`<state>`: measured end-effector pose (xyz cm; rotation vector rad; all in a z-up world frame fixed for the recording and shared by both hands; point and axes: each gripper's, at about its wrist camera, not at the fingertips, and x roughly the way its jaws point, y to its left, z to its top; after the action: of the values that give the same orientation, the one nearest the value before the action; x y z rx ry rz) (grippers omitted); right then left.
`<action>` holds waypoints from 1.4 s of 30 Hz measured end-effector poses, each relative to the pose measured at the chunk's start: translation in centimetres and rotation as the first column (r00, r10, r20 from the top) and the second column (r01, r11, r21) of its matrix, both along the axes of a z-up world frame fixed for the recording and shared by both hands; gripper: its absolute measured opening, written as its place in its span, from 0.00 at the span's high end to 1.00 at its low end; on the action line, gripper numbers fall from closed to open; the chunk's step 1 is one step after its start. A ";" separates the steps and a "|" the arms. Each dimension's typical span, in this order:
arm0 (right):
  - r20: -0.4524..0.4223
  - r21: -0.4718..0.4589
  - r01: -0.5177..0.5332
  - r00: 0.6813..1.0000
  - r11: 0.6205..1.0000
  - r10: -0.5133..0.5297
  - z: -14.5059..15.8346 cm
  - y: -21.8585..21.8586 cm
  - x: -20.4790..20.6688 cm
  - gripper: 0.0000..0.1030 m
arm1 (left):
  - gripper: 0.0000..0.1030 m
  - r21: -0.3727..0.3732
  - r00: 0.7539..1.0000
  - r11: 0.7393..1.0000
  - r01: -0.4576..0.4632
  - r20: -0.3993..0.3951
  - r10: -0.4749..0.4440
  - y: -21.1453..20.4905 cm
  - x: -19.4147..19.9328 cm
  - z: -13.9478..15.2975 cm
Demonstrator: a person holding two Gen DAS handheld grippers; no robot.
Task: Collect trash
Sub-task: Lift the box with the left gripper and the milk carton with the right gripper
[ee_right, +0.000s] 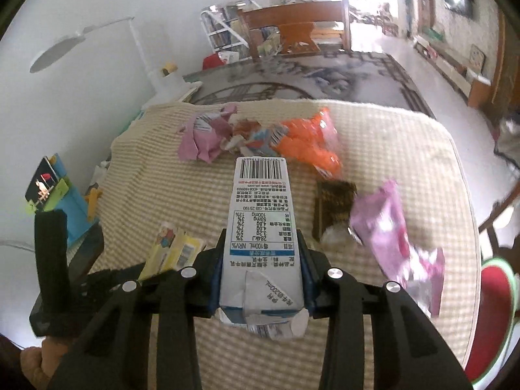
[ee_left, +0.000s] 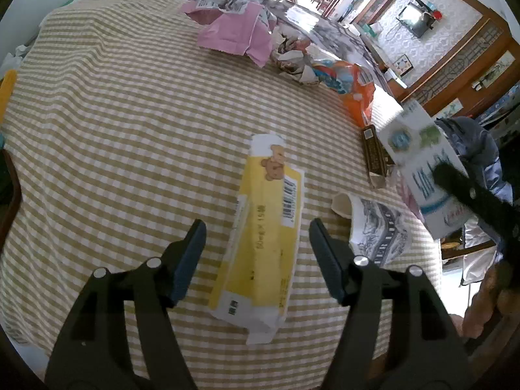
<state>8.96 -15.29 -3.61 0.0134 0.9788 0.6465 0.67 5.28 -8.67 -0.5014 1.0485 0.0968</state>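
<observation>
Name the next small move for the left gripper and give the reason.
Probably lower the left gripper and close it across the yellow box. Its jaws stand open on either side of the box, which lies flat on the checked tablecloth, not gripped. The right gripper is already clamped on the milk carton.

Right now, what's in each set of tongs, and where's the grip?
Right tongs clamp the milk carton across its sides near the torn end. Left tongs hold nothing, open astride the yellow box.
</observation>
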 end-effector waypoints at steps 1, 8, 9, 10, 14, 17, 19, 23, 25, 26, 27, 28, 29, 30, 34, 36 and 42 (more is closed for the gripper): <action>-0.005 0.007 0.008 1.000 1.000 -0.008 -0.2 -0.3 -0.2 0.64 | 0.39 0.000 1.000 1.000 0.000 -0.003 0.000 0.0 0.0 0.0; -0.057 0.046 0.019 0.998 0.999 -0.016 -1.3 -0.9 -0.7 0.64 | 0.40 0.034 0.999 0.999 0.032 -0.025 -0.031 -1.1 0.7 -0.7; -0.056 0.049 0.017 0.998 0.999 -0.015 -1.4 -0.9 -0.7 0.64 | 0.42 0.037 0.999 0.999 0.032 -0.025 -0.031 -1.2 0.7 -0.8; -0.054 0.052 0.015 0.998 0.999 -0.013 -1.4 -0.9 -0.8 0.64 | 0.50 0.035 0.999 0.999 0.030 -0.026 -0.029 -1.2 0.8 -0.9; -0.063 0.064 0.019 0.998 0.998 -0.015 -1.6 -1.1 -1.0 0.64 | 0.56 0.016 1.000 1.000 0.024 -0.013 -0.024 -1.0 0.8 -0.9; -0.071 0.076 0.030 0.997 0.997 -0.025 -1.7 -1.4 -1.0 0.64 | 0.58 0.008 1.000 1.000 0.002 0.031 -0.003 -0.7 0.5 -0.2; -0.069 0.080 0.037 0.997 0.996 -0.031 -1.7 -1.6 -1.1 0.64 | 0.58 0.003 0.997 1.000 -0.014 0.081 0.013 -0.3 0.2 0.7; -0.066 0.082 0.047 0.997 0.996 -0.041 -1.6 -1.8 -1.2 0.64 | 0.58 0.054 0.990 0.998 -0.035 0.135 0.028 -0.3 -0.2 1.9; -0.068 0.083 0.048 0.997 0.995 -0.043 -1.7 -1.8 -1.3 0.64 | 0.58 0.075 0.989 0.996 -0.044 0.145 0.033 -0.3 -0.3 2.2; -0.070 0.083 0.049 0.997 0.995 -0.043 -1.8 -1.8 -1.3 0.64 | 0.58 0.089 0.988 0.995 -0.047 0.151 0.033 -0.4 -0.4 2.4; -0.072 0.083 0.049 0.996 0.995 -0.043 -1.8 -1.8 -1.4 0.64 | 0.58 0.098 0.987 0.994 -0.049 0.157 0.033 -0.5 -0.5 2.5; -0.073 0.085 0.050 0.996 0.995 -0.044 -1.8 -1.8 -1.4 0.64 | 0.58 0.105 0.986 0.993 -0.050 0.161 0.033 -0.6 -0.5 2.6; -0.073 0.086 0.051 0.996 0.995 -0.044 -1.8 -1.8 -1.5 0.64 | 0.58 0.115 0.985 0.992 -0.052 0.171 0.032 -0.6 -0.6 2.9; -0.071 0.088 0.053 0.996 0.995 -0.046 -1.8 -1.8 -1.6 0.64 | 0.58 0.118 0.984 0.992 -0.053 0.176 0.031 -0.7 -0.7 2.9; -0.047 0.090 0.069 0.997 0.993 -0.065 -1.4 -2.2 -1.8 0.64 | 0.58 0.134 0.977 0.989 -0.061 0.209 0.032 -0.7 -0.7 3.6; -0.029 0.094 0.084 0.996 0.992 -0.081 -1.1 -2.6 -2.0 0.64 | 0.58 0.141 0.976 0.988 -0.060 0.215 0.029 -0.7 -0.9 3.8; -0.014 0.125 0.130 0.991 0.984 -0.130 -0.4 -4.4 -2.4 0.64 | 0.58 0.146 0.973 0.987 -0.060 0.228 0.026 -0.7 -0.9 4.1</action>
<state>6.60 -19.65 -4.05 0.1889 0.9329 0.5869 -0.23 4.53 -4.57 -0.3864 0.8008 0.1539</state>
